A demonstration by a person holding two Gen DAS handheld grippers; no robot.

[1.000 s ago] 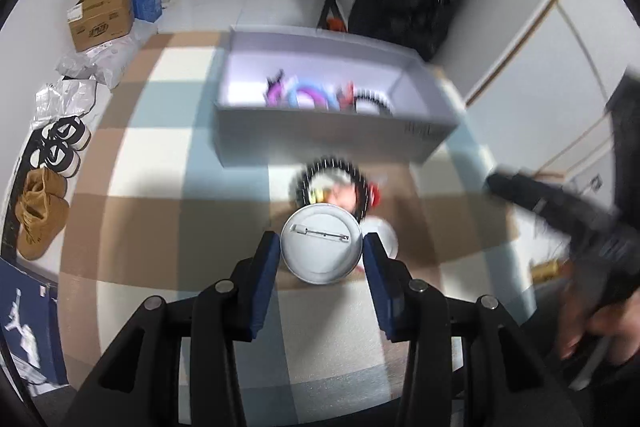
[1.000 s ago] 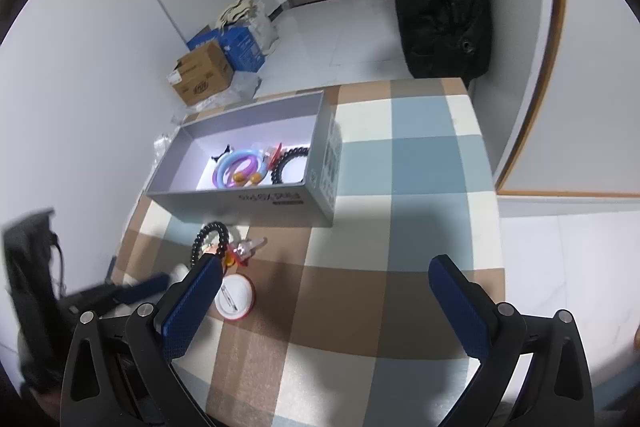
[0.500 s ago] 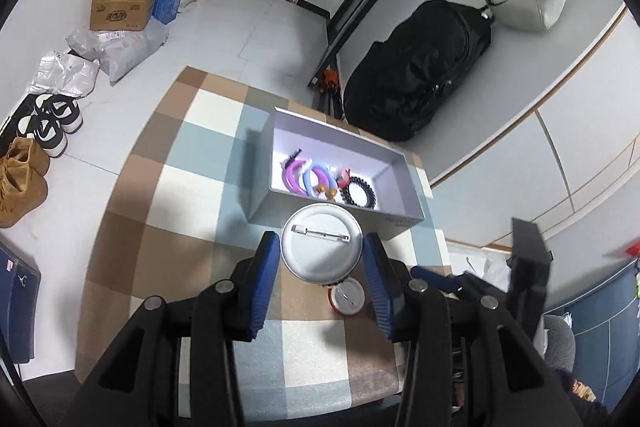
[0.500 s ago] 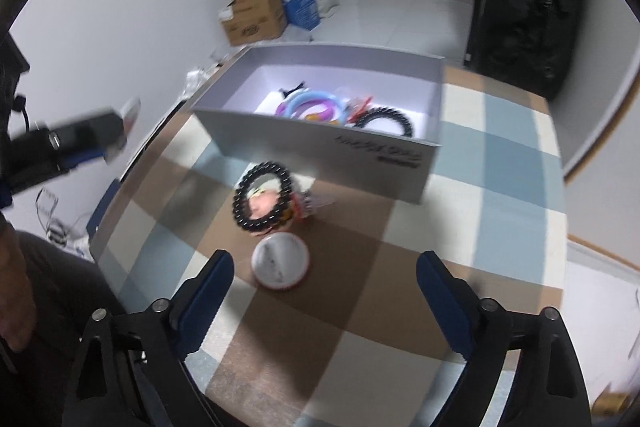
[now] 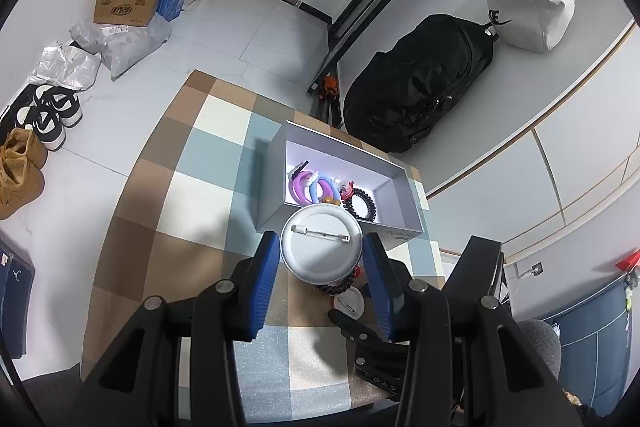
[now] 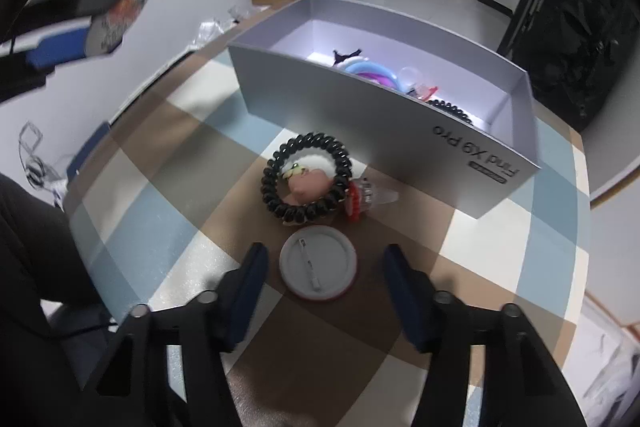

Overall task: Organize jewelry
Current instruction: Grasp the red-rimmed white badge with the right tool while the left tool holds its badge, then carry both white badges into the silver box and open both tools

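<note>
My left fingers (image 5: pixel 322 255) are clamped on one pin badge (image 5: pixel 321 242), pin side up. My right fingers (image 6: pixel 324 269) have just been closing, still apart, a second badge (image 6: pixel 318 263) lying between them on the counter (image 6: pixel 152 211), untouched. Just beyond their tips: one black coil hair tie (image 6: pixel 306 183). Farther ahead, one grey box (image 6: pixel 384 115).

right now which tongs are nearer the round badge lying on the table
Right. The right tongs straddle the badge on the table, jaws just closing but not touching. The left tongs are raised above it, gripping another badge.
</note>
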